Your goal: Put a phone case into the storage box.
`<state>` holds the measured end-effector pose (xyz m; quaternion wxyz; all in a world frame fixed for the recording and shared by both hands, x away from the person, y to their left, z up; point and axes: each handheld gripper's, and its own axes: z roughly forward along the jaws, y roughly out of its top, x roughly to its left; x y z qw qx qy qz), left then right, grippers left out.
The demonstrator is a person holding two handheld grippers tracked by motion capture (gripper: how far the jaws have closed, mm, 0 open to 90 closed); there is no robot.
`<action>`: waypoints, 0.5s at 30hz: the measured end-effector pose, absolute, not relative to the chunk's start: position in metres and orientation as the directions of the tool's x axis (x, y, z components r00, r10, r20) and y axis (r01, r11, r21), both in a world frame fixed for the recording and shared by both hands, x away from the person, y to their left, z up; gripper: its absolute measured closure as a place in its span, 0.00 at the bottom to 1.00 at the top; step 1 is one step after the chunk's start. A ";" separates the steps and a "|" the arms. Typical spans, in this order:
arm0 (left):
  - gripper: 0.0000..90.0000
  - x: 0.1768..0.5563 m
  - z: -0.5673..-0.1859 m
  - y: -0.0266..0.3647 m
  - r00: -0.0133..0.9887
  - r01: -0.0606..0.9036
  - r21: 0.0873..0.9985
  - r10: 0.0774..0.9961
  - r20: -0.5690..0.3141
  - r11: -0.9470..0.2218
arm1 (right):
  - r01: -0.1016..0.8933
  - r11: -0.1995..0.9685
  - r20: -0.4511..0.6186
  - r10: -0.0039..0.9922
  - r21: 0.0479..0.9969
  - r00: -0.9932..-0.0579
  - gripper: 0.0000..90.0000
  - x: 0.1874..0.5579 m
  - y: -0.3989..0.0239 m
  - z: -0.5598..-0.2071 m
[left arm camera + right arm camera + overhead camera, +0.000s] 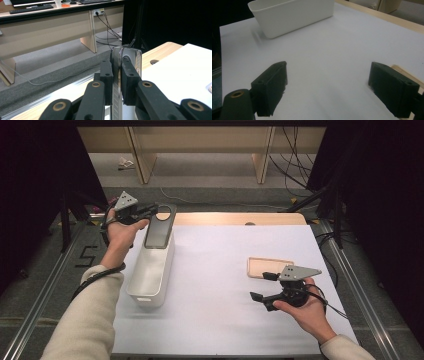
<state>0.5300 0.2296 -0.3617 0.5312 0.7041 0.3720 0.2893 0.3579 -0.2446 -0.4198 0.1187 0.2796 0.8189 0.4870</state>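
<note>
White sheeting (220, 285) is covering most of the wooden table (235, 218), with grey carpet, pale benches and trailing cables lying beyond at twelve o'clock.

Nearest, at about four o'clock in the high view, the right gripper (264, 290) is sitting low over the sheet with its jaws standing wide apart and nothing between them; in the right gripper view the bare sheet is showing in the gap. Just beyond it a small wooden tray (267, 266) is lying flat on the sheet.

Further off, at about ten o'clock, a white bin (150, 270) is standing on the sheet. Over its far end the left gripper (152, 211) is holding a dark flat paddle (161, 227), jaws clamped on the upper edge; the left gripper view is showing both pads pressing its thin faces. The paddle is hanging tilted, its lower end dipping towards the bin's mouth.

Judged step: lowering the paddle into the bin. Done well, this is calling for keeping the paddle in line with the bin's long axis, easing it down clear of the rim, and releasing only once its lower end is resting inside.
</note>
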 end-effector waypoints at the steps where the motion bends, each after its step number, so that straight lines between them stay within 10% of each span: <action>1: 0.90 0.530 -0.362 0.230 0.554 0.218 0.963 0.832 0.013 -0.161 | 0.342 0.371 0.077 0.573 0.863 -0.816 0.18 0.358 -0.245 -0.420; 15: 0.90 0.533 -0.368 0.230 0.545 0.233 0.958 0.838 0.013 -0.166 | 0.342 0.369 0.078 0.574 0.864 -0.815 0.18 0.358 -0.245 -0.420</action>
